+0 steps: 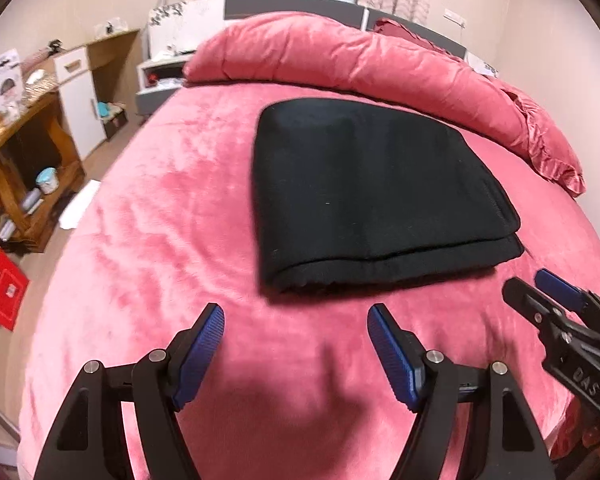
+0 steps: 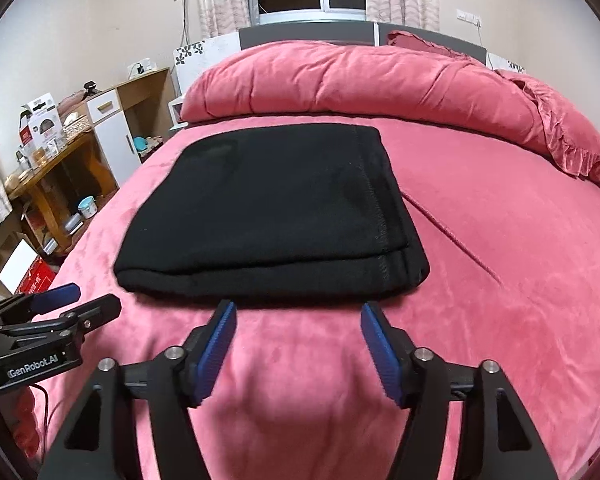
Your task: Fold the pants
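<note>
Black pants lie folded into a thick rectangle on the pink bed; they also show in the right wrist view. My left gripper is open and empty, just short of the fold's near edge, above the bedspread. My right gripper is open and empty, its fingertips close to the near edge of the pants. The right gripper shows at the right edge of the left wrist view. The left gripper shows at the left edge of the right wrist view.
A rolled pink duvet lies across the head of the bed, with a ruffled pillow at its right. A wooden desk with shelves and a white cabinet stand left of the bed. A red box lies on the floor.
</note>
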### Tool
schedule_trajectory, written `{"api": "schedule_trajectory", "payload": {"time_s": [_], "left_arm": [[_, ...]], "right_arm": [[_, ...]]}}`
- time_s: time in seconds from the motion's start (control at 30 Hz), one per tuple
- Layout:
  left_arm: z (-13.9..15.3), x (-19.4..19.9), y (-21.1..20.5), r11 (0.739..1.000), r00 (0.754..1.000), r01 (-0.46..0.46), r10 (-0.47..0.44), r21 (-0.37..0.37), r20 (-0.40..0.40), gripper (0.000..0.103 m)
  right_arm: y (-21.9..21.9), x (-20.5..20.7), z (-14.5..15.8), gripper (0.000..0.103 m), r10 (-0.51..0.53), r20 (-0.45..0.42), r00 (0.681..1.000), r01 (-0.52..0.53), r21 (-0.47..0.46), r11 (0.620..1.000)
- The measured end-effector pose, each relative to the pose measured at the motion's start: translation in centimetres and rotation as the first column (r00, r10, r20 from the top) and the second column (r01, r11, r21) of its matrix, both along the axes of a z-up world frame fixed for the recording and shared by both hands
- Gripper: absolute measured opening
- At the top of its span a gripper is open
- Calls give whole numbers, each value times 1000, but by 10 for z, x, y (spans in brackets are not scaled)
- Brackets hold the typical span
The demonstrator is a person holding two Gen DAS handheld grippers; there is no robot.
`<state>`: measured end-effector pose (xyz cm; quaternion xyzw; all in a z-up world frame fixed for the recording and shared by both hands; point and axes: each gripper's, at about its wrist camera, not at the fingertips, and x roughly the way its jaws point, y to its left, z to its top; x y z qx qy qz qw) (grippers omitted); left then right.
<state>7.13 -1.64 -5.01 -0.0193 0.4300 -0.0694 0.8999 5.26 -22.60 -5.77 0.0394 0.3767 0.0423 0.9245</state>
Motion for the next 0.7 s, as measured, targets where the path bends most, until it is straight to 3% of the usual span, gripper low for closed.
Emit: {"api": "schedule_trajectory", "payload": {"time_s": [0.37,0.7], "left_arm": [[24,-52,11,995,994,-64,58,70,93,76],[34,-70,6,994,989,-65,53,85,136,76]], "right_arm": [[11,-43,10,82,-38,49,998,38,4,999],[19,-59,17,83,-31,71,997,32,-5,999]]}}
